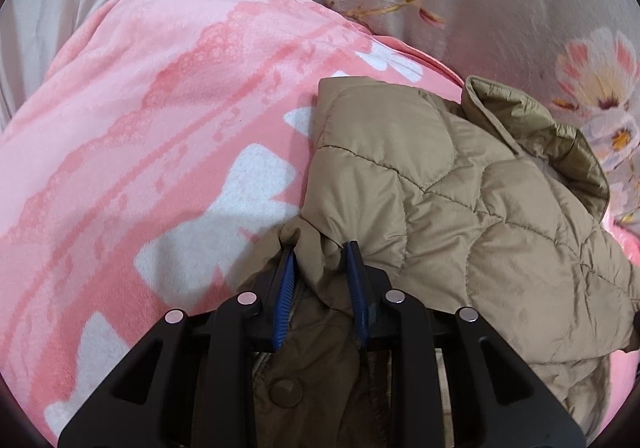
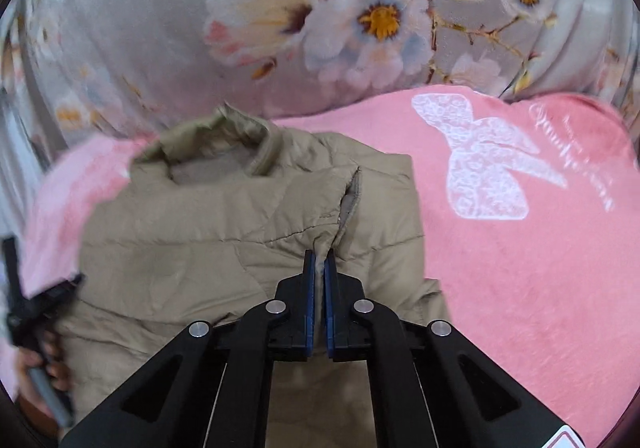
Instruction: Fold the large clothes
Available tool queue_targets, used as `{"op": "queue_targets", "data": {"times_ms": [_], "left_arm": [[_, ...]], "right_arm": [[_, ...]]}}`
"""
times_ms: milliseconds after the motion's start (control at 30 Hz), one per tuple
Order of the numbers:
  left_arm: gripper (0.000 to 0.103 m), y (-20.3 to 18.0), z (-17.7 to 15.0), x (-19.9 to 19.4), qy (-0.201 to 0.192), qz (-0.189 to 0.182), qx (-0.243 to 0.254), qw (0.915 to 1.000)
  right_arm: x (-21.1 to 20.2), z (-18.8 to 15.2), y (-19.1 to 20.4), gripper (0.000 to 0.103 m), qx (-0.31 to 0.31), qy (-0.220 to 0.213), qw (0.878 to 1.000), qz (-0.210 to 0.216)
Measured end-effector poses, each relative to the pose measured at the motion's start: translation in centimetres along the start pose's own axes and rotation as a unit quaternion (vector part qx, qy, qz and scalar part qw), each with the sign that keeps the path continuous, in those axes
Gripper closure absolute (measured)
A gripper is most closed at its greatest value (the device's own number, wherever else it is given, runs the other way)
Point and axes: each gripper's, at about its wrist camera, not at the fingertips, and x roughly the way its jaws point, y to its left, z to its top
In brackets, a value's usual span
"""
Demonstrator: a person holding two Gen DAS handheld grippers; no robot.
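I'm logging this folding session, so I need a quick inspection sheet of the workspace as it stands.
Surface: pink blanket with white shapes, laid over a grey flowered sheet.
Job's things: tan quilted jacket lying crumpled on the blanket, collar at the far end.
Clutter: nothing seen.
Grippers: left gripper clamped on a thick fold of jacket; right gripper pinched shut on a thin fold of jacket.
Cables: nothing seen.
Surroundings: person's hand on the left gripper's handle; beyond the bedding, nothing seen.
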Motion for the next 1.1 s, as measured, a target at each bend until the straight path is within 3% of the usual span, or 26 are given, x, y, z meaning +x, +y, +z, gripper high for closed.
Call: {"op": "queue_targets", "data": {"times_ms": [100,333,433,567,667,767,900,1000,1100], "left_arm": [[0.077,-0.1,-0.1,0.0,0.000,0.002,0.006,1.0000],[0.076,-0.6,-0.1,0.3,0.000,0.021,0.025,0.9994],[0.074,-0.4,0.2,-0.5,0.010,0.024,0.040,0.9989],[0.074,0.9,1.1,-4.1,0.014,0.004,0.038,0.9992],[0.074,-0.8,2.4,-6.6,-0.001,-0.025,0.041,0.9989],[0.074,-6.7,3.4,-7.9,-0.008,-0.067,0.090,0.9937],[0.074,-12.2,2.6,-5.4,0.006,-0.054,0.135,0.9894],[0.074,-13.2,1.3,-2.4,0.043,-0.032,0.136,0.9892],[0.074,-12.7,0.1,-1.8,0.040,-0.029,0.140,0.9889]], "right_arm": [[3.1,-1.8,0.1,0.101,-0.011,0.040,0.999,-0.017],[3.8,-2.2,0.7,0.096,-0.045,0.053,0.997,-0.030],[2.0,-2.1,0.0,0.085,-0.043,0.058,0.997,-0.033],[-3.2,-1.8,-0.6,0.079,-0.036,0.009,0.998,-0.058],[-5.4,-0.4,1.4,0.078,-0.033,-0.018,0.999,-0.019],[-4.0,0.7,5.6,0.085,-0.041,-0.002,0.998,0.052],[-0.6,0.6,8.7,0.092,-0.042,0.028,0.996,0.070],[1.7,-0.7,9.7,0.097,-0.044,0.062,0.994,0.072],[1.8,-2.1,10.0,0.097,-0.060,0.067,0.994,0.069]]}}
